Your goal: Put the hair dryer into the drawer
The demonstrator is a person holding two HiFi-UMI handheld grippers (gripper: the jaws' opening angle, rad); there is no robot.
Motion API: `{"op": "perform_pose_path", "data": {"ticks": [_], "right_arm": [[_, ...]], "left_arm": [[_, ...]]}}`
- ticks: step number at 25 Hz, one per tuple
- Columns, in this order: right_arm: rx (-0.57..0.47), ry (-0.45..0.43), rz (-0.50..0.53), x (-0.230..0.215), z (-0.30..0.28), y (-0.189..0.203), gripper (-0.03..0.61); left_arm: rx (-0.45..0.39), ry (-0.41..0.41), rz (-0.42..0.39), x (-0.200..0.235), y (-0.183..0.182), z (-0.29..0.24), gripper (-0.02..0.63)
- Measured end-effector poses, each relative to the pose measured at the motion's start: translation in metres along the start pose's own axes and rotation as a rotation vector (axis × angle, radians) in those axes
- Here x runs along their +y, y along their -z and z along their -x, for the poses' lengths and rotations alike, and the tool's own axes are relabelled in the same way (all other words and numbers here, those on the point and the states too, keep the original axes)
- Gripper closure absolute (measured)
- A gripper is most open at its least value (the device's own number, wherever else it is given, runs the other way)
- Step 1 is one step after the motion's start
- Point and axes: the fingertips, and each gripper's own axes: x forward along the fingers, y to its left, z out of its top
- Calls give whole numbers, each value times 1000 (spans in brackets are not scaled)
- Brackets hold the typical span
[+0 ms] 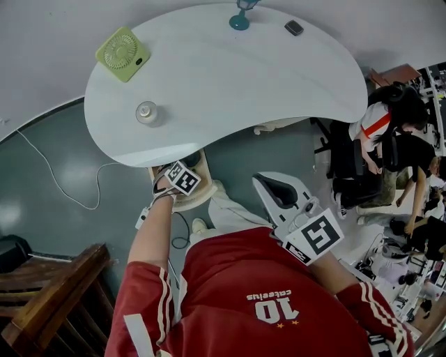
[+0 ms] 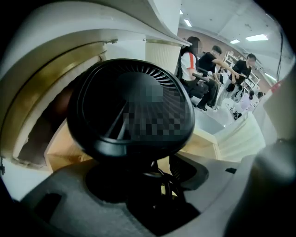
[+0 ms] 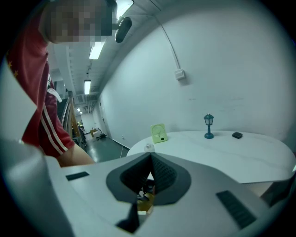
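The hair dryer (image 2: 132, 109) is black with a round slatted rear grille and fills the left gripper view. My left gripper (image 2: 157, 183) is shut on its lower part and holds it at the open drawer (image 2: 58, 150), whose pale wooden inside shows behind it. In the head view the left gripper (image 1: 181, 171) reaches under the edge of the white table (image 1: 230, 90), at the beige drawer (image 1: 195, 199). My right gripper (image 1: 277, 190) hangs apart over the floor, right of the drawer. Its jaws meet in the right gripper view with nothing between them (image 3: 149, 175).
On the table stand a green mini fan (image 1: 122, 53), a teal lamp (image 1: 240, 19), a small black object (image 1: 294, 28) and a clear round jar (image 1: 147, 111). A white cable (image 1: 63, 185) runs over the floor at left. Wooden furniture (image 1: 49, 293) is lower left; people (image 1: 390, 125) sit at right.
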Motion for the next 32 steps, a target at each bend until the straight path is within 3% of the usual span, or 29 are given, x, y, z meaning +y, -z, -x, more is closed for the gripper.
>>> {"op": "perform_pose_path", "data": {"ticks": [8,13,17,23,32], "right_arm": [[5,29,11,-4,4,-3,574],[12,51,-6,0,11,2,574],[3,60,-1,5,19,0,574],[-26,65,-2,18,32,-6,574],[-83,58,19,46,51,-15,574]], "left_arm": [[57,-11,3,8,-2,2,316],[106,72,35,-9,13,-16,311],[118,39,36,-6,23,-13,285],[85,-26,-36,-1,16,9,286],[5,-83,-54,-8,15,51,288]]}}
